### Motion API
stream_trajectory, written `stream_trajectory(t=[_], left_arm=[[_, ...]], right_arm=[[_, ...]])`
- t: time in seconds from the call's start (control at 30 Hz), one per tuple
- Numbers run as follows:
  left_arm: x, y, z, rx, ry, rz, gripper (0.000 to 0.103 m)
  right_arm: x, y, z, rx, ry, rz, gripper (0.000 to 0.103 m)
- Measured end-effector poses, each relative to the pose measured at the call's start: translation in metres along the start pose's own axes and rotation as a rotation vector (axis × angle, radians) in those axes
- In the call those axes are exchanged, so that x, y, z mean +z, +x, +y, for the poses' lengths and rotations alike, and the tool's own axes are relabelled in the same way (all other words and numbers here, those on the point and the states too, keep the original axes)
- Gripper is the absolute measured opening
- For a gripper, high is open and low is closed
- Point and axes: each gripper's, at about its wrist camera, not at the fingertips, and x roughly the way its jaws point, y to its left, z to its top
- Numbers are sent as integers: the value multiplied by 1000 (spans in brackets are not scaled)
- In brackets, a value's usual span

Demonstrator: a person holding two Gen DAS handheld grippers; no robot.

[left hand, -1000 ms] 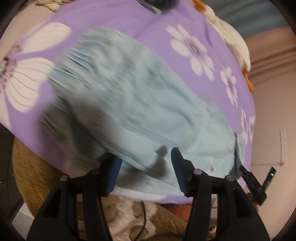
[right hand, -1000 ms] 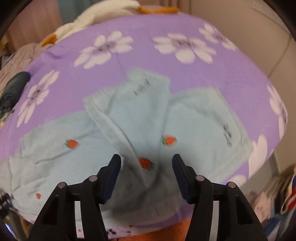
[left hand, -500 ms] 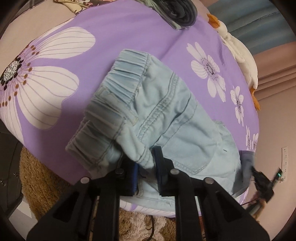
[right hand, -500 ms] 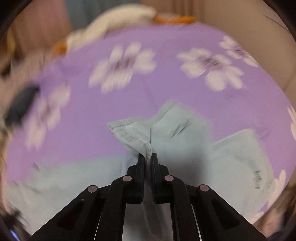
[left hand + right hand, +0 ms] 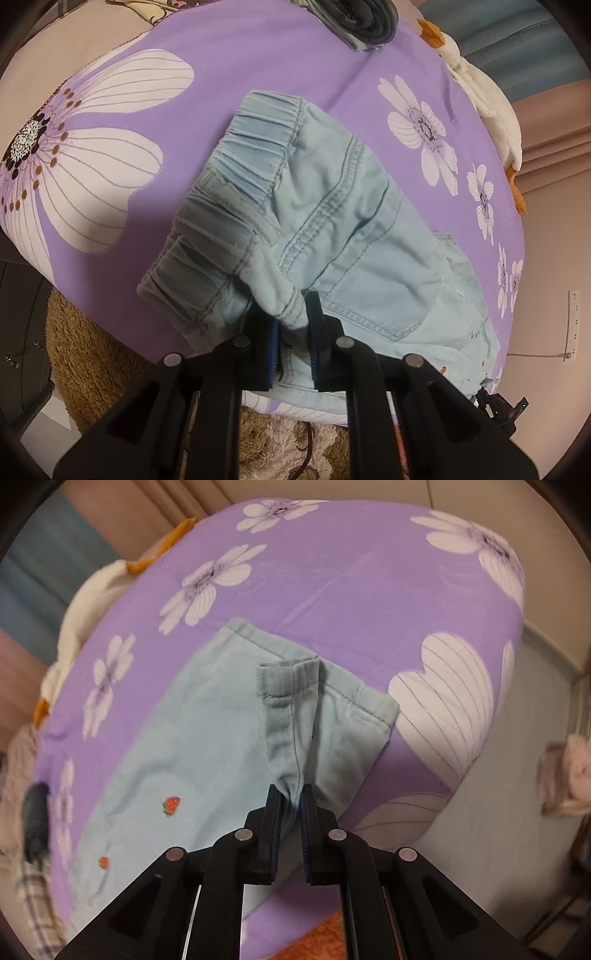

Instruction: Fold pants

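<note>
With both pairs of fingers clamped on the light blue pants (image 5: pixel 351 240) lying on the purple floral bed (image 5: pixel 258 55), left gripper (image 5: pixel 293 328) at the waistband, right gripper (image 5: pixel 291 805) at a leg hem, the fold seems underway; next likely carries hem toward waistband.

Pants (image 5: pixel 332 229) pale blue denim with small red strawberries (image 5: pixel 171 805), bedspread (image 5: pixel 258 55) purple with white dark-centred flowers, grippers (image 5: pixel 293 325) black with blue pads (image 5: pixel 272 343), rug (image 5: pixel 92 354) brown, plush (image 5: pixel 491 107) white with orange, folded cloth (image 5: pixel 365 18) dark grey.
</note>
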Motion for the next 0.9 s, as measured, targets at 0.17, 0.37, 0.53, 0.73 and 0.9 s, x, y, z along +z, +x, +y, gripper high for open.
stream_trajectory(t=[0.17, 0.37, 0.53, 0.73, 0.9], left_arm=[[0, -1, 3, -27, -29, -2, 12], [1, -1, 1, -22, -26, -9, 9], [-1, -29, -7, -56, -9, -39, 8], [-17, -26, 0, -14, 30, 6, 9], [-19, -1, 11, 32, 4, 61, 10]], right_arm=[[12, -26, 11, -21, -30, -77, 44], [20, -15, 1, -40, -17, -65, 41], [27, -20, -7, -14, 25, -69, 2], [34, -37, -13, 0, 23, -120, 2], [26, -7, -30, -74, 29, -53, 2]])
